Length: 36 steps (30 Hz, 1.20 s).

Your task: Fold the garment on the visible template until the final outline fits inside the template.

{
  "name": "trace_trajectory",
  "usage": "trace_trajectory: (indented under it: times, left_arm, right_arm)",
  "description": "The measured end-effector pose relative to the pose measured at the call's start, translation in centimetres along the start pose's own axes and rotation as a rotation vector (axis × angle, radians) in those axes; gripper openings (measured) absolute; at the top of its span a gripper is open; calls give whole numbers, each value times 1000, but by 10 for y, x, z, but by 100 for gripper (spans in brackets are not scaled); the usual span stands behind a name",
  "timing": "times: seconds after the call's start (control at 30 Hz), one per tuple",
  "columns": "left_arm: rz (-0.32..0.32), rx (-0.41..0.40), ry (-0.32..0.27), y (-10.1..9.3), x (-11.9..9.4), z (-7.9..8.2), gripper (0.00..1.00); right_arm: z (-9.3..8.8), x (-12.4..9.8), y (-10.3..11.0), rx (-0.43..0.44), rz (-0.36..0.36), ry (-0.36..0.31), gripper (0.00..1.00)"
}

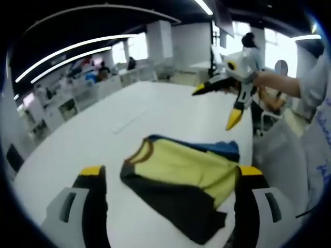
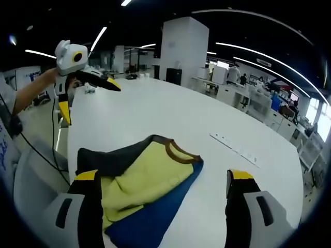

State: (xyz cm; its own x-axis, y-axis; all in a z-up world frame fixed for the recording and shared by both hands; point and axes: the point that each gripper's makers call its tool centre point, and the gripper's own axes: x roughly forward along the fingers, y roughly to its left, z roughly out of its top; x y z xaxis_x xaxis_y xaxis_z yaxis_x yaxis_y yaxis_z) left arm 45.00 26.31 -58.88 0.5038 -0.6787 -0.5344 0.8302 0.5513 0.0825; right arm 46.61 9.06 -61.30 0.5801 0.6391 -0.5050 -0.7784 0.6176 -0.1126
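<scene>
- The shirt [image 1: 181,181] lies bunched on the white tabletop [image 1: 155,113] just ahead of your left tongs [image 1: 170,173], between the two spread jaws. In the right gripper view the shirt [image 2: 139,186] sits ahead and toward the left jaw of your right tongs [image 2: 163,178].
- Both pairs of tongs are wide apart and hold nothing. Each shows raised above the tabletop in the other's view, jaws parted there too.
- It is thin knit cloth in yellow, blue and dark panels with a brown collar [image 2: 181,150]. Judge it light, limp and easy to drag; it will not keep a crease by itself.
- Layers overlap, so a pinch may take several at once. Take one edge only.
- Good holds are likely the collar rim or a free corner, such as the dark corner [image 1: 207,232] nearest your left tongs.
- A pale strip [image 2: 235,147] lies on the tabletop beyond your right tongs; I cannot make out a template outline.
</scene>
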Motion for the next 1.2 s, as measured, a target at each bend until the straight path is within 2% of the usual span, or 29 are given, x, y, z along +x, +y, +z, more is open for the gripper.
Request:
trace_trajectory:
  times: [0.07, 0.27, 0.4, 0.53, 0.67, 0.93, 1.13, 1.2]
  left_arm:
    - [0, -2, 11, -2, -1, -3, 100]
    - [-12, -8, 15, -14, -12, -8, 100]
    - [29, -36, 11, -7, -22, -11, 100]
    - [35, -50, -10, -9, -33, -10, 100]
    - [59, -5, 3, -11, -39, -14, 100]
    - [42, -24, -11, -26, -48, -14, 100]
    - [97, -37, -32, -26, -64, -12, 100]
    - [108, -32, -36, -27, -68, -12, 100]
  right_arm:
    - [-1, -3, 4, 20, 22, -2, 100]
    - [-5, -20, 4, 11, -16, -11, 100]
    - [-9, -34, 1, -54, -68, 19, 100]
    - [-7, -47, 9, -49, -72, 3, 100]
    - [-5, -61, 15, -41, -72, 6, 100]
    - [-5, -83, 27, -38, -83, -6, 100]
    - [-12, -102, 33, -56, -123, 18, 100]
    - [-10, -108, 34, -46, -141, 2, 100]
